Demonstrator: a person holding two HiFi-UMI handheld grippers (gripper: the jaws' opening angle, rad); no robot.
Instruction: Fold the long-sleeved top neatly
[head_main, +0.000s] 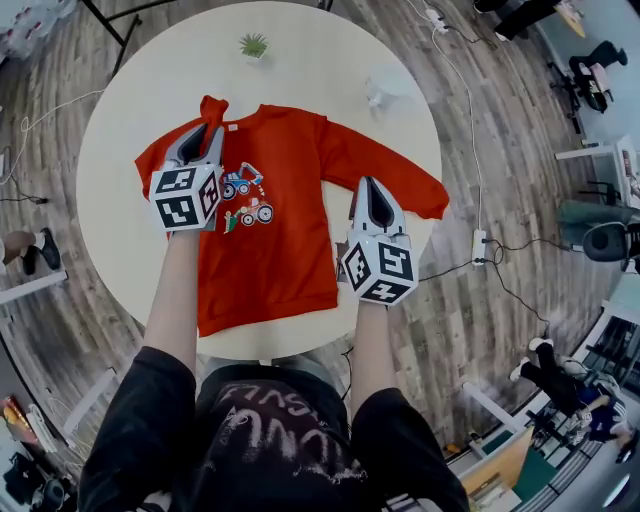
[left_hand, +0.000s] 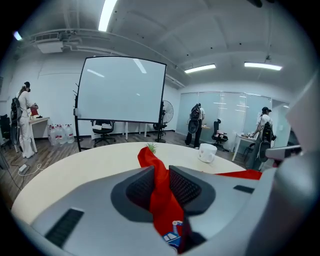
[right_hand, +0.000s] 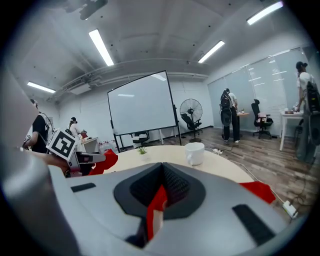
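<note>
A red long-sleeved top (head_main: 285, 230) with a small vehicle print lies chest up on the round cream table (head_main: 330, 60). Its hem is nearest me and its right sleeve (head_main: 400, 175) stretches out to the right. My left gripper (head_main: 200, 138) is at the top's left shoulder. In the left gripper view its jaws (left_hand: 161, 175) are shut on a raised strip of red fabric (left_hand: 162, 200). My right gripper (head_main: 372, 192) sits at the top's right side below the sleeve. In the right gripper view it (right_hand: 162, 175) is shut on a thin fold of red cloth (right_hand: 155, 207).
A small potted plant (head_main: 254, 45) stands at the table's far edge, and a white mug (head_main: 378, 93) at the far right. A power strip (head_main: 478, 245) and cables lie on the wooden floor to the right. People, chairs and a whiteboard (left_hand: 120, 90) stand beyond the table.
</note>
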